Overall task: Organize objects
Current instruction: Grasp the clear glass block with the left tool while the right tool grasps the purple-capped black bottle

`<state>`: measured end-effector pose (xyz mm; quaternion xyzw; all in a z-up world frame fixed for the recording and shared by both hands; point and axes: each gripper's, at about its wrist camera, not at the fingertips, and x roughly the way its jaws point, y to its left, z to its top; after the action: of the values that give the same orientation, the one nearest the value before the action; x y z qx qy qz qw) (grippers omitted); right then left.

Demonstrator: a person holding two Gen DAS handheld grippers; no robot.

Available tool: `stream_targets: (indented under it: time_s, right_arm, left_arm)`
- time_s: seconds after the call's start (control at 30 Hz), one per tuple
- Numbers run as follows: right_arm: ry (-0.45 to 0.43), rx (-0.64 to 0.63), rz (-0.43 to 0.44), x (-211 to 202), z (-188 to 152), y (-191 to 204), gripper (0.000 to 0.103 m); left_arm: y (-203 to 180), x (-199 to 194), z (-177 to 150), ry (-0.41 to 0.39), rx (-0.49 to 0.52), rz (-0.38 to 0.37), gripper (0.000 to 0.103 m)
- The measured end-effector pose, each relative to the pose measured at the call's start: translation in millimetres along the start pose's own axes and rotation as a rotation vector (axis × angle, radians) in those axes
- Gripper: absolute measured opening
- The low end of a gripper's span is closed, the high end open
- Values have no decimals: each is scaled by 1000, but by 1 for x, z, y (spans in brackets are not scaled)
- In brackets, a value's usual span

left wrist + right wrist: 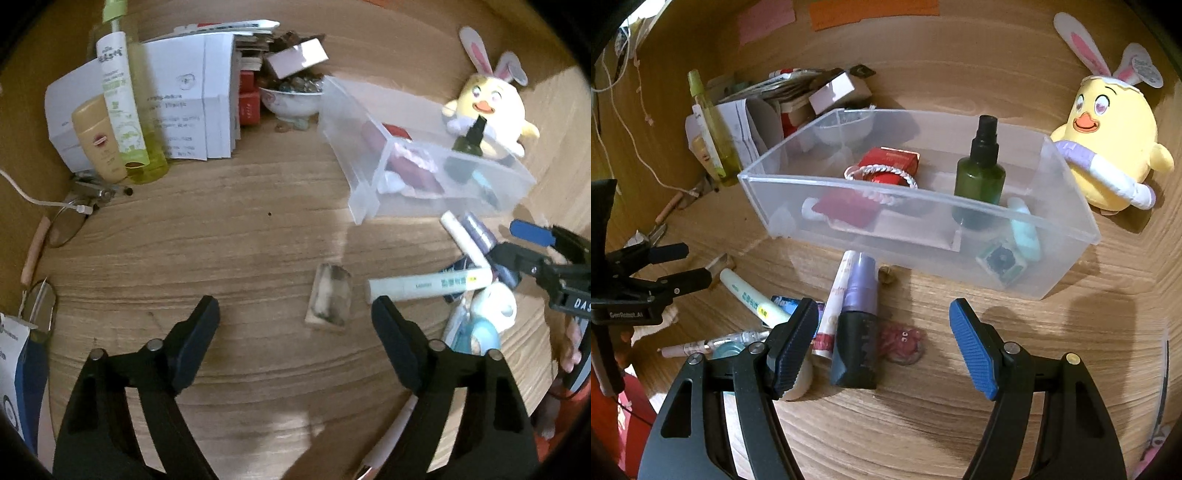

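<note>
Grippers: we hold left gripper (295, 310) and right gripper (882, 332) spread, both empty | clear bin (1071, 221) beyond 2 tubes.

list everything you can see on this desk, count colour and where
clear plastic bin: 1, see-through, mid desk
green spray bottle: 1, dark green with black cap, upright in bin
red box: 1, red, in bin under a white beaded loop
plush chick: 1, yellow with rabbit ears, beyond the bin
purple bottle: 1, purple with dark cap, lying in front of bin
white marker: 1, pale, lying left of the purple bottle
clear crystal block: 1, cloudy, on bare desk
yellow-green bottle: 1, upright, far left
white paper boxes: several, far left
bowl of stones: 1, white, behind bin
left gripper: 1, black, open
right gripper: 1, blue pads, open
</note>
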<state>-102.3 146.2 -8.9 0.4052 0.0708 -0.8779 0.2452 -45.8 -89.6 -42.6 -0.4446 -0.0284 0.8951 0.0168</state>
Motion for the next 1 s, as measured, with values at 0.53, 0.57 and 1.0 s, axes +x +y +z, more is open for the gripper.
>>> stream_targets:
  time_s: [0.53, 0.57, 1.0]
  right_arm:
    - [39, -28, 51, 15, 1, 3, 24]
    - [40, -32, 44, 15, 0, 3, 24]
    - [-33, -27, 40, -8, 0, 3, 24]
  left_arm:
    - [-11, 10, 14, -11, 49, -20, 23]
    - [-9, 9, 14, -13, 39, -17, 23]
    - [-15, -24, 24, -118, 11, -54, 23]
